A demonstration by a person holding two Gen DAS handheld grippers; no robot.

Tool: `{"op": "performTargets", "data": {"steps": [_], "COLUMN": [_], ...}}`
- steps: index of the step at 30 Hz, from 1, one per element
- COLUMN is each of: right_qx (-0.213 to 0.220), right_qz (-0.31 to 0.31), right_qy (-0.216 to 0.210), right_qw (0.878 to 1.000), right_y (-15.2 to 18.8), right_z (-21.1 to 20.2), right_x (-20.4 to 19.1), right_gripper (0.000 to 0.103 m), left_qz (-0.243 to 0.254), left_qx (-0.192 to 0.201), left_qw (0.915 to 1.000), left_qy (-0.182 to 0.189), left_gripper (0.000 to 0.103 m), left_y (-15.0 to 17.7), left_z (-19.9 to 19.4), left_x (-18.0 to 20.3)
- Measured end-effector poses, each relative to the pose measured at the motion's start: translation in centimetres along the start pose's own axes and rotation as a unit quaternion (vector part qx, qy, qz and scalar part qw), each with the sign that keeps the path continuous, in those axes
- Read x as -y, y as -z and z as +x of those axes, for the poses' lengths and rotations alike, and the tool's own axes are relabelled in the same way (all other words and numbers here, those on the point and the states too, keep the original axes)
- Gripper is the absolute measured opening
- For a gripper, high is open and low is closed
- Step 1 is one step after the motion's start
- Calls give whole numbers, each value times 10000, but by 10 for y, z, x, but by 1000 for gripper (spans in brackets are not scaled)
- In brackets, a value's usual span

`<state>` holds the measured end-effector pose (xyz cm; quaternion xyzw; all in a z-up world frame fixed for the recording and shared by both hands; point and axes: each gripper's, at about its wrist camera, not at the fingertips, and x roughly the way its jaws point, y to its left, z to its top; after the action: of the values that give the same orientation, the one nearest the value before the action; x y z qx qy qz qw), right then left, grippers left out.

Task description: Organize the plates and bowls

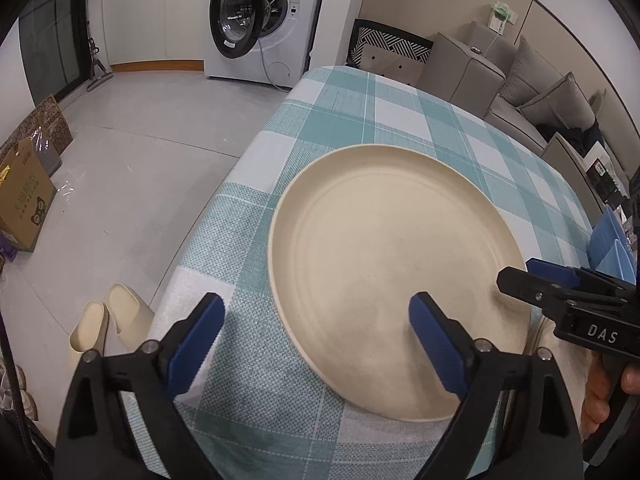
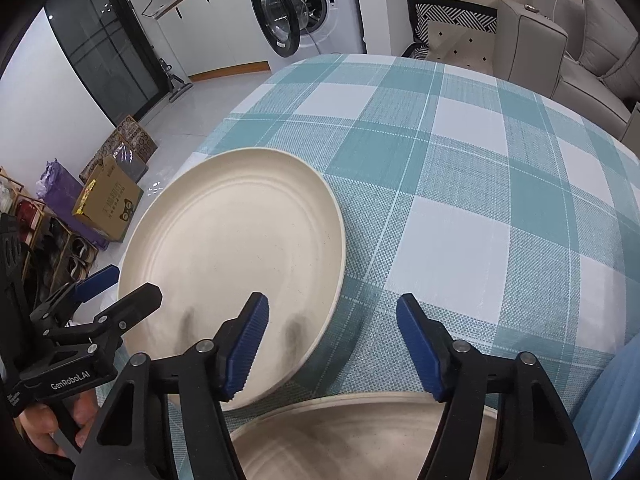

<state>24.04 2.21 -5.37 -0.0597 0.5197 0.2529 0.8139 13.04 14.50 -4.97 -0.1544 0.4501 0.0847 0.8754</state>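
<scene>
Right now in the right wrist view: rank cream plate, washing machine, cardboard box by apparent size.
1. cream plate, largest by far
2. washing machine
3. cardboard box

The plate is nearest the camera, the washer is far off and cropped, so this is not true size.

Your black left gripper with blue ribbed pads (image 1: 316, 350) points steeply down, jaws wide apart; your matching right gripper (image 2: 332, 346) also tilts down, jaws parted, gripping nothing.
</scene>
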Motion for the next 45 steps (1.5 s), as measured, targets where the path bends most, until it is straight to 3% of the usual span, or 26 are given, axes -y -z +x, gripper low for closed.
{"op": "performTargets", "data": {"steps": [6, 16, 21, 26, 37, 45], "right_qx": [-105, -111, -107, -42, -87, 17], "right_qz": [-84, -348, -414, -106, -110, -303], "right_qy": [-24, 111, 78, -120, -218, 98], "right_qw": [9999, 9993, 9991, 9999, 9997, 9995], "right_y": [4, 9, 12, 11, 10, 14], "right_z": [5, 6, 5, 3, 4, 5], "right_x": [-2, -13, -18, -10, -8, -17], "right_gripper": [47, 34, 33, 34, 34, 30], "left_qz": [85, 129, 243, 294, 427, 487], "left_qx": [-132, -157, -142, -131, -82, -55], "left_qw": [9998, 9997, 9996, 9995, 9990, 9988], "left_qy": [128, 157, 66, 35, -58, -88], "left_gripper": [60, 33, 28, 28, 28, 28], "left_y": [2, 5, 5, 5, 7, 7], "left_z": [2, -1, -1, 0, 0, -1], "left_x": [3, 4, 4, 4, 7, 8]}}
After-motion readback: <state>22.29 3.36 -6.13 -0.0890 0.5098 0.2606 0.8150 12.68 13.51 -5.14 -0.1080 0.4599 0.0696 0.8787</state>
